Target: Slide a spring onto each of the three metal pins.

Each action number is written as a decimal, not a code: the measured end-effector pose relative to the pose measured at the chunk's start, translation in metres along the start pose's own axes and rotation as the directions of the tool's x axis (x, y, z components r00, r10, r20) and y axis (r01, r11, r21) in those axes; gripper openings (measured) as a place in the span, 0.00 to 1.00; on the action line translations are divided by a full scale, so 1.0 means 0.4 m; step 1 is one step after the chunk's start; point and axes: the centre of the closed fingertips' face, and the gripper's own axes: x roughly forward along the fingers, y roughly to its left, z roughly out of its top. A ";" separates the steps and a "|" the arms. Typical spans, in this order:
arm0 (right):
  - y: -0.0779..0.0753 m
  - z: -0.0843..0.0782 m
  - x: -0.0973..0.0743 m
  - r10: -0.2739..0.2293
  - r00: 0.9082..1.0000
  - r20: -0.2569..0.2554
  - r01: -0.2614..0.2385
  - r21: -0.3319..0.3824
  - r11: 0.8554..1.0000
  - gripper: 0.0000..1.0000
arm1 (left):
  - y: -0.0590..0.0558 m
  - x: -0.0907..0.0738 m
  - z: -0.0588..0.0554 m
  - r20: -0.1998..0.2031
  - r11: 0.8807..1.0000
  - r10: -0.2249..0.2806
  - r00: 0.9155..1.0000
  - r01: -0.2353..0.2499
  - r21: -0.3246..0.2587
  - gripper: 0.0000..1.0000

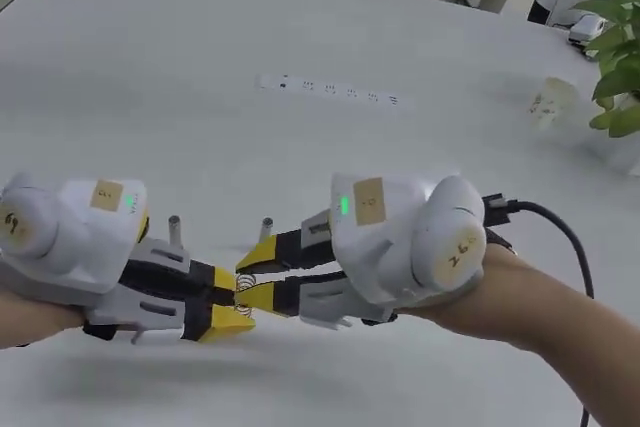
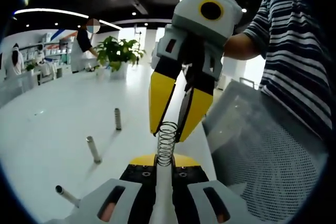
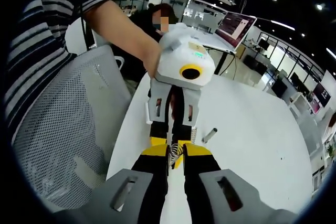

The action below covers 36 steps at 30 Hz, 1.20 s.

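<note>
The left gripper [image 2: 159,162] and the right gripper [image 3: 175,153] are both closed narrowly on one spring [image 2: 167,142], above the near edge of the table [image 1: 330,167]. Pinched from two ends, it may buckle and jump away before reaching the pins [image 2: 93,149].

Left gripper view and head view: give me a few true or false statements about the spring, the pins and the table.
1. The spring sits between the jaw tips of the left hand-held gripper and the right hand-held gripper. True.
2. One of the metal pins already wears a spring. False: all three pins are bare.
3. A white power strip lies on the table beyond the grippers. True.
4. The paper cup sits between two of the pins. False: it is far off to the right, near the plant.
</note>
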 end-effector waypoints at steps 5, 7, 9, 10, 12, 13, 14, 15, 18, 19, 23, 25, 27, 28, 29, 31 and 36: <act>-0.005 -0.002 0.001 -0.018 1.000 -0.001 0.018 -0.021 1.000 0.07 | 0.005 -0.003 -0.002 -0.001 1.000 0.013 1.000 -0.013 -0.005 0.02; -0.007 -0.003 -0.001 -0.024 1.000 -0.002 0.024 -0.029 0.999 0.07 | 0.008 -0.005 -0.002 0.000 1.000 0.018 1.000 -0.018 -0.011 0.02; -0.007 -0.003 -0.002 -0.024 1.000 -0.004 0.024 -0.035 0.999 0.07 | 0.006 -0.005 -0.002 0.000 1.000 0.017 1.000 -0.017 -0.018 0.02; -0.007 -0.003 -0.003 -0.024 1.000 -0.003 0.024 -0.036 0.999 0.07 | 0.007 -0.005 -0.002 0.001 1.000 0.018 1.000 -0.018 -0.016 0.02; -0.008 -0.002 -0.004 -0.024 1.000 -0.008 0.024 -0.042 0.999 0.07 | 0.006 -0.005 -0.001 0.003 1.000 0.017 1.000 -0.017 -0.021 0.02; -0.008 -0.002 -0.003 -0.024 1.000 -0.009 0.023 -0.046 0.999 0.07 | 0.007 -0.004 -0.001 0.003 1.000 0.018 1.000 -0.018 -0.020 0.02; -0.008 -0.002 -0.003 -0.024 1.000 -0.012 0.023 -0.049 0.999 0.07 | 0.007 -0.004 -0.001 0.003 1.000 0.019 1.000 -0.018 -0.018 0.02; -0.008 -0.001 -0.003 -0.023 1.000 -0.014 0.022 -0.053 0.998 0.07 | 0.006 -0.005 -0.001 0.002 1.000 0.018 1.000 -0.018 -0.021 0.02; -0.006 -0.001 -0.003 -0.021 1.000 -0.017 0.020 -0.058 0.998 0.07 | 0.005 -0.006 -0.003 0.000 1.000 0.017 1.000 -0.017 -0.024 0.02; -0.006 -0.001 -0.003 -0.021 1.000 -0.017 0.020 -0.058 0.998 0.07 | 0.005 -0.007 -0.003 0.001 0.999 0.017 1.000 -0.017 -0.028 0.03; -0.010 -0.002 -0.004 -0.026 1.000 -0.018 0.025 -0.059 0.998 0.07 | 0.006 -0.012 -0.004 0.002 0.999 0.021 1.000 -0.021 -0.040 0.05; -0.013 -0.003 -0.005 -0.030 0.999 -0.019 0.029 -0.060 0.998 0.07 | 0.008 -0.013 -0.005 0.001 0.999 0.024 1.000 -0.024 -0.042 0.06; -0.015 -0.003 -0.006 -0.032 0.999 -0.021 0.031 -0.060 0.998 0.07 | 0.009 -0.014 -0.006 0.001 0.998 0.027 1.000 -0.027 -0.052 0.06; -0.015 -0.004 -0.006 -0.033 0.999 -0.022 0.031 -0.061 0.998 0.07 | 0.009 -0.014 -0.006 0.002 0.998 0.028 1.000 -0.028 -0.053 0.07; -0.016 -0.004 -0.007 -0.033 0.999 -0.022 0.032 -0.062 0.998 0.07 | 0.009 -0.014 -0.006 0.003 0.998 0.030 1.000 -0.030 -0.052 0.07; -0.017 -0.003 -0.008 -0.035 0.999 -0.021 0.034 -0.063 0.997 0.07 | 0.010 -0.016 -0.007 0.004 0.998 0.036 0.999 -0.036 -0.055 0.08; -0.022 -0.006 -0.009 -0.043 0.999 -0.025 0.041 -0.066 0.997 0.07 | 0.014 -0.023 -0.011 0.006 0.996 0.053 0.999 -0.052 -0.069 0.10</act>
